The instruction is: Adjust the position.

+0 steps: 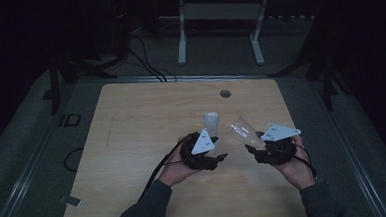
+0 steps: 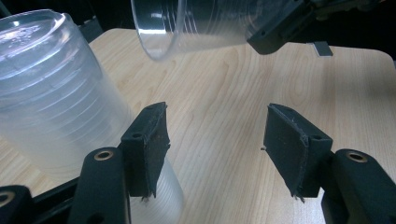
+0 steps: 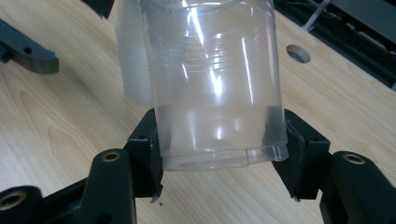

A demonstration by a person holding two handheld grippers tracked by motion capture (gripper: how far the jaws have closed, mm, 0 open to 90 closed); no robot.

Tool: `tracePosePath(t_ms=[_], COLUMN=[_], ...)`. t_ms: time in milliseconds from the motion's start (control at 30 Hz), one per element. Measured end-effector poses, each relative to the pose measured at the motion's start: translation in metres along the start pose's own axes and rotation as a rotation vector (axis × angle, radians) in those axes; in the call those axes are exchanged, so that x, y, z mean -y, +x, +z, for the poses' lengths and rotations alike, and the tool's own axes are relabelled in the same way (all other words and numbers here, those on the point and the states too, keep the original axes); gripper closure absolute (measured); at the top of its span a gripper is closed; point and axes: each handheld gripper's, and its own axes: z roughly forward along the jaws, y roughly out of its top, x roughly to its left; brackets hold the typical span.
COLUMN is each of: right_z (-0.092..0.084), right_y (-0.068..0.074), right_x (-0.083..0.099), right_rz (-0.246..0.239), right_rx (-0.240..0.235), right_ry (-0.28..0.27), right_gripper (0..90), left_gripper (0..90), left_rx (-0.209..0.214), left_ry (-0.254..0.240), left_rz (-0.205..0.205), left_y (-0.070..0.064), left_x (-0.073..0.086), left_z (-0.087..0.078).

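Two hands level above table: right gripper point(image 3: 219, 158) fingers clamp tilted clear cup point(image 3: 217, 84).

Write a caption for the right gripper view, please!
Right gripper shut on a clear plastic cup above the wooden table.

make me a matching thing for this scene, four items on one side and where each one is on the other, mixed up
Things:
1. clear cup
2. frosted stack of cups
3. round hole
4. white frame

Places:
a. beside the left gripper, outside its jaws
b. on the floor beyond the table
c. clamped between the jaws of the right gripper
d. in the tabletop near its far edge

Pairs: 1-c, 2-a, 3-d, 4-b
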Motion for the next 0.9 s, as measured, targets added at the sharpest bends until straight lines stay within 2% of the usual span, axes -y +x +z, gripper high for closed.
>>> tracePosePath(t_ms=[233,333,667,900], right_z=[-0.004,-0.005,-0.004,-0.001], right_y=[-0.001,0.001,0.006,0.01], right_x=[-0.003,-0.003,-0.005,-0.004], right_rz=[0.017,0.035,0.076,0.106], right_rx=[0.019,0.029,0.052,0.065], right_ry=[-0.034,-0.074,-0.138,-0.166], right_gripper=[41.8,41.8,41.8,41.8], left_gripper=[39.6,40.1,40.1,39.9], left_rx=[-0.001,-0.013,-0.018,-0.018], left_ry=[-0.003,0.004,0.002,-0.036], left_rz=[-0.009,-0.02,-0.046,-0.083], left_y=[0.001,0.001,0.003,0.006], left_x=[-0.001,-0.002,-0.002,-0.004], left_z=[0.0,0.0,0.0,-0.004])
